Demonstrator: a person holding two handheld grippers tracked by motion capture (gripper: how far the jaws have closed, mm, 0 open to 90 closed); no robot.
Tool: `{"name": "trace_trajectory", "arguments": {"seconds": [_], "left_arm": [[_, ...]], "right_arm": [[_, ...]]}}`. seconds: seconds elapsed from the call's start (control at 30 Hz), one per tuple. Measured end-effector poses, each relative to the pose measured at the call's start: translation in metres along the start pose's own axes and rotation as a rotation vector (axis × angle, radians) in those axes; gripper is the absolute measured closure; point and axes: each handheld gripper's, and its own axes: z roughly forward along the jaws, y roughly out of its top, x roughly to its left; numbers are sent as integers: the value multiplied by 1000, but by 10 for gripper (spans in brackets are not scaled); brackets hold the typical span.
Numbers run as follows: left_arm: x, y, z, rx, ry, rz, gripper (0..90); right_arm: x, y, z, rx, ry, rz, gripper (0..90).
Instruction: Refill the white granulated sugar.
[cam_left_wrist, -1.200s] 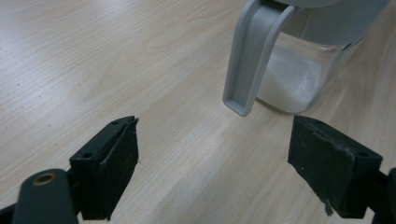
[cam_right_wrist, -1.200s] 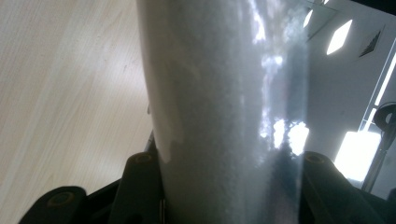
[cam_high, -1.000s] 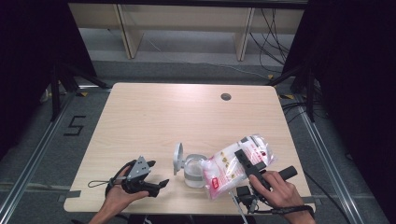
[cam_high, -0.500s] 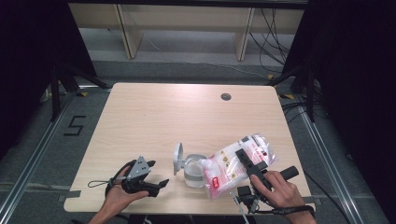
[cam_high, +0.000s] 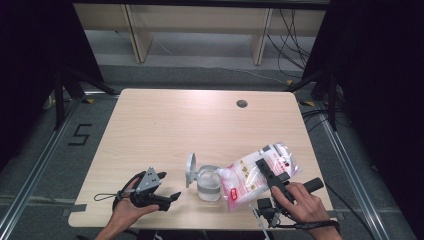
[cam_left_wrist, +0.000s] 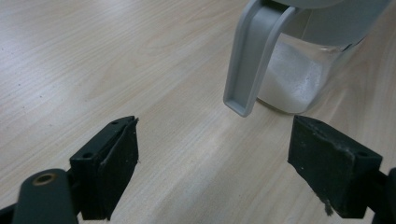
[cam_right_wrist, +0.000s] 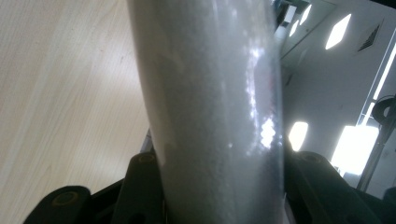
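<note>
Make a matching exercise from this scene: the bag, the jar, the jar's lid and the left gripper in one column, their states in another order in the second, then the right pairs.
Things:
1. bag
2. jar
3. lid
4. left gripper

States:
A. flipped up, standing open at the jar's left
B. jaws apart, nothing between them
C. clamped in the right gripper, tipped toward the jar's mouth
D. upright on the table, white grains in the bottom

Pairs: 1-C, 2-D, 3-A, 4-B
</note>
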Motion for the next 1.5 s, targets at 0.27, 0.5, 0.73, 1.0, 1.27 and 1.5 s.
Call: {"name": "trace_trajectory", "arguments": {"seconds": [0.27, 0.5, 0.73, 1.0, 1.27, 1.5], "left_arm": [[0, 0, 0, -1, 0, 0, 158], [0, 0, 0, 0, 0, -1, 157], [0, 0, 0, 0, 0, 0, 157], [0, 0, 1, -7, -2, -7, 158], [0, 0, 1, -7, -2, -7, 158], [0, 0, 1, -8, -4, -1, 158]], "right_arm": [[1, 1, -2, 10, 7, 7, 624], [1, 5, 0, -9, 10, 0, 625], [-1, 6, 0, -23, 2, -20, 632], [2, 5, 0, -7, 9, 16, 644], [1, 8, 0, -25, 1, 7, 652], [0, 10, 0, -39, 1, 8, 657]]}}
